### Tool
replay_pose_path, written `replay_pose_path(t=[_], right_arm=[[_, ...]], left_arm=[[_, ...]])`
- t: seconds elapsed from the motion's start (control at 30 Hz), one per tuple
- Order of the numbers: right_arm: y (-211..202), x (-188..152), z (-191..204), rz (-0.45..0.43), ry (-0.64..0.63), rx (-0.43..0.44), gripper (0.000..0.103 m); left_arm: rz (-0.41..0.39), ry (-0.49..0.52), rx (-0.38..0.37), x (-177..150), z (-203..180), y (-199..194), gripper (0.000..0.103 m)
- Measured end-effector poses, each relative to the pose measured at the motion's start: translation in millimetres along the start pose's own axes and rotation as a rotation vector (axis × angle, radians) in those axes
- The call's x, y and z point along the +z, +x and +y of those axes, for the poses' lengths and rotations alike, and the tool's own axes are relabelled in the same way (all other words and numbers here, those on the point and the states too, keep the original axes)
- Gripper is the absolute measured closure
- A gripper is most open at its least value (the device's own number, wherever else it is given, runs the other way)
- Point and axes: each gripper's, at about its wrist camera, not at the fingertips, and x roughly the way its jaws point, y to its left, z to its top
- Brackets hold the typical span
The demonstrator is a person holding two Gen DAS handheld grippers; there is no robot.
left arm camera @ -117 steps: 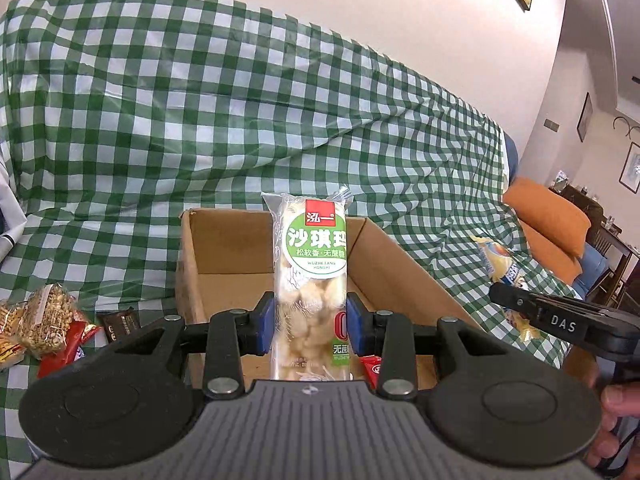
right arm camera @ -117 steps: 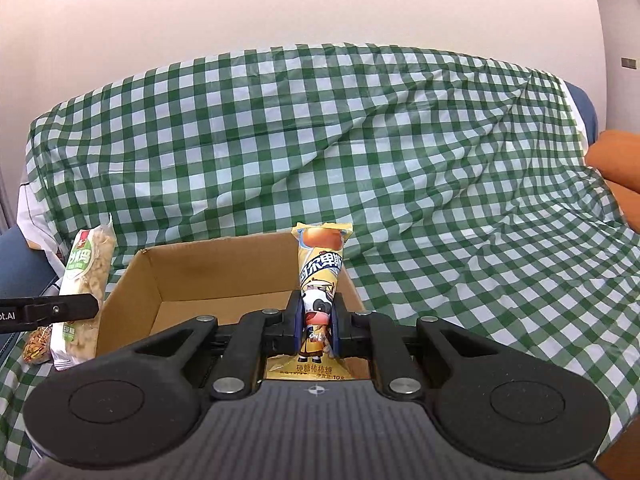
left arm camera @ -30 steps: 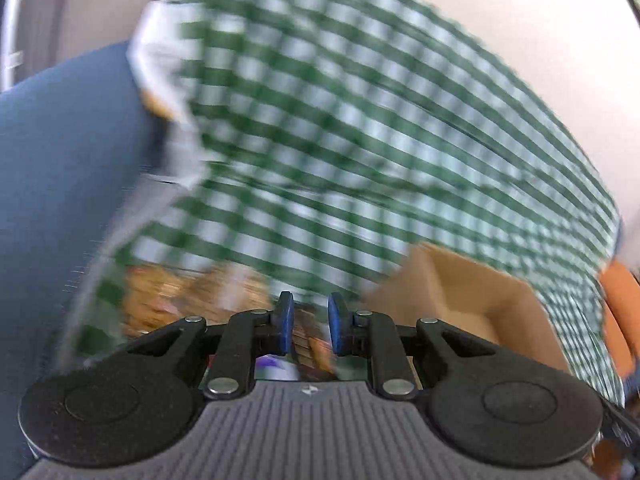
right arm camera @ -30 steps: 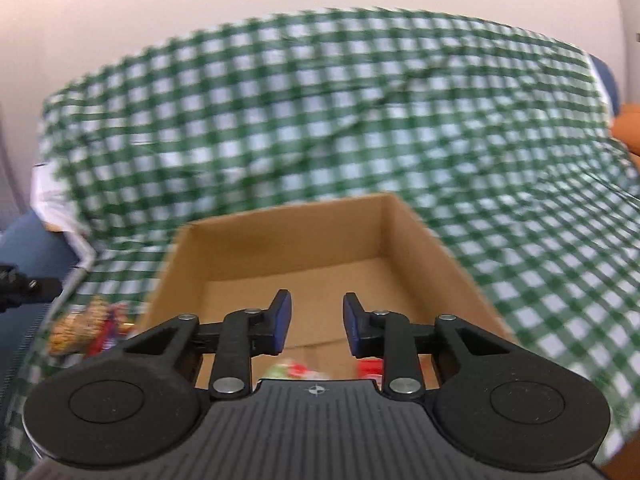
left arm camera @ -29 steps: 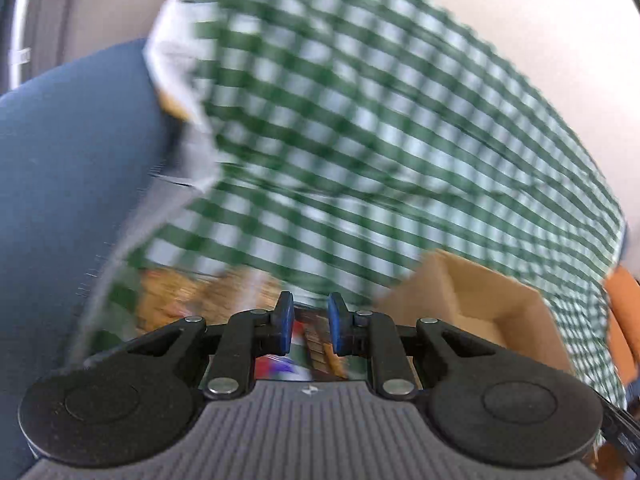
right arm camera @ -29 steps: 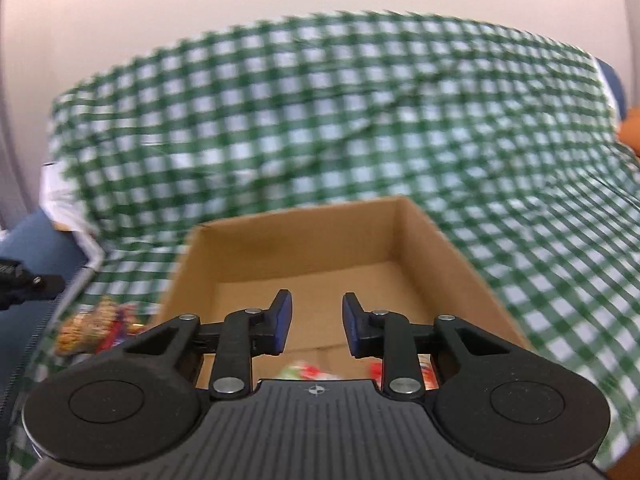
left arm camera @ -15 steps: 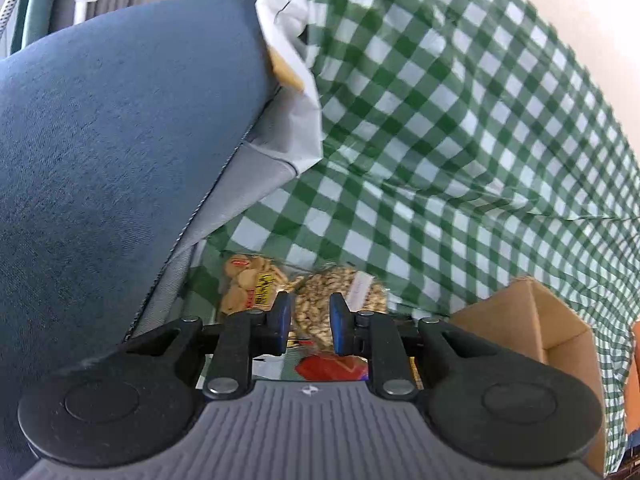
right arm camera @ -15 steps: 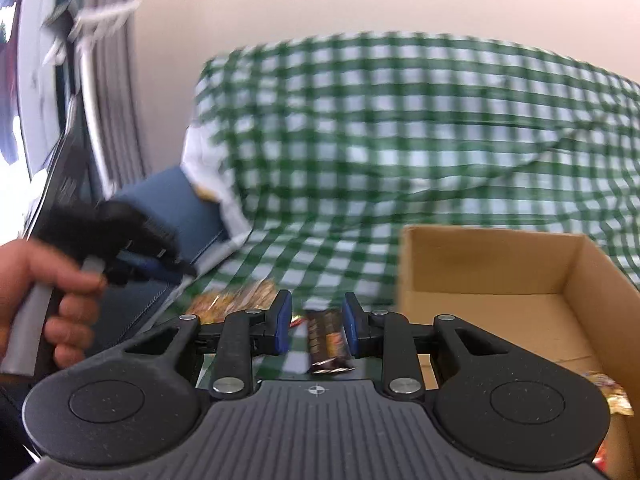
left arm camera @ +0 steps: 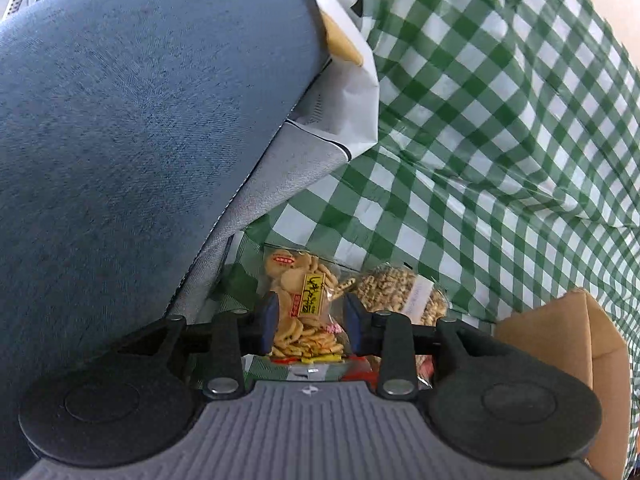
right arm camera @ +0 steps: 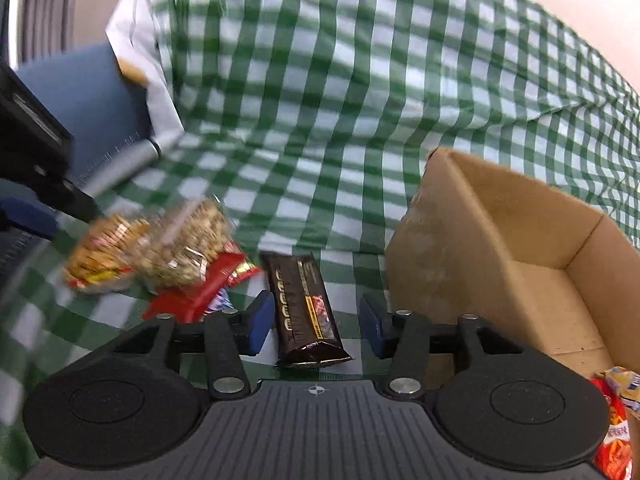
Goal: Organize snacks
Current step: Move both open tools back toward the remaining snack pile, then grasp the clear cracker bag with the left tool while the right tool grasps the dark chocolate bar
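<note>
My left tool (left arm camera: pixel 308 326) sits low over the checked cloth (left arm camera: pixel 500 128), fingers apart on either side of a clear bag of crackers (left arm camera: pixel 304 312) in the lower middle of the left view; the blue pads flank the bag closely, but I cannot tell whether they touch it yet, so I count it as not gripped. Just to the right of that bag lies a second clear bag of noodle snack (left arm camera: pixel 404 292), and the blue cushion (left arm camera: pixel 132 120) fills the upper left, which is probably why I come in from this side and not from the cushion's. My right tool (right arm camera: pixel 316 322) is also spread wide, straddling a dark chocolate bar (right arm camera: pixel 304 304) that lies flat on the cloth, its long side running away from me; both pads stand clear of it. A red packet (right arm camera: pixel 200 292) pokes out at the lower left of that view, beside the pile of clear bags. The cardboard box (right arm camera: pixel 460 240) stands open at the right, close to the bar, with a few wrapped snacks (right arm camera: pixel 616 420) already in its near corner, so I judge the loose things are kept near it for a short carry. Both tools point forward and slightly down, level across the fingers, lined up along each packet's narrow width.
</note>
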Motion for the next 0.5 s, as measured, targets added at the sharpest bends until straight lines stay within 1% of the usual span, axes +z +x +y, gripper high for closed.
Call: replay_pose_path(t=[0.03, 0.07, 0.1, 0.17, 0.23, 0.27, 0.33, 0.43, 0.47, 0.5], right_arm=[[8, 0, 2, 0.021, -0.003, -0.005, 0.051], [13, -2, 2, 0.038, 0.004, -0.005, 0.051], [20, -2, 2, 0.052, 0.011, -0.006, 0.05], [28, -4, 2, 0.073, 0.014, -0.013, 0.049], [37, -3, -2, 0.102, 0.034, -0.011, 0.048], [41, -4, -4, 0.118, 0.049, -0.005, 0.045], [47, -5, -6, 0.144, 0.062, 0.003, 0.045], [55, -7, -8, 0.154, 0.073, 0.021, 0.046], [55, -6, -9, 0.154, 0.074, 0.031, 0.052], [54, -6, -9, 0.151, 0.073, 0.043, 0.061]], left_arm=[[0.005, -0.002, -0.002, 1, 0, 3, 0.063], [0.011, -0.002, -0.001, 1, -1, 5, 0.059], [0.017, 0.004, 0.004, 1, -3, 9, 0.051], [0.022, 0.02, 0.022, 2, -6, 14, 0.045], [0.039, 0.042, 0.034, 0, -9, 21, 0.044], [0.051, 0.055, 0.047, -1, -10, 25, 0.044], [0.061, 0.083, 0.081, -3, -11, 33, 0.043], [0.071, 0.105, 0.094, -5, -10, 40, 0.039], [0.07, 0.121, 0.101, -6, -11, 41, 0.039], [0.079, 0.129, 0.106, -6, -12, 43, 0.039]])
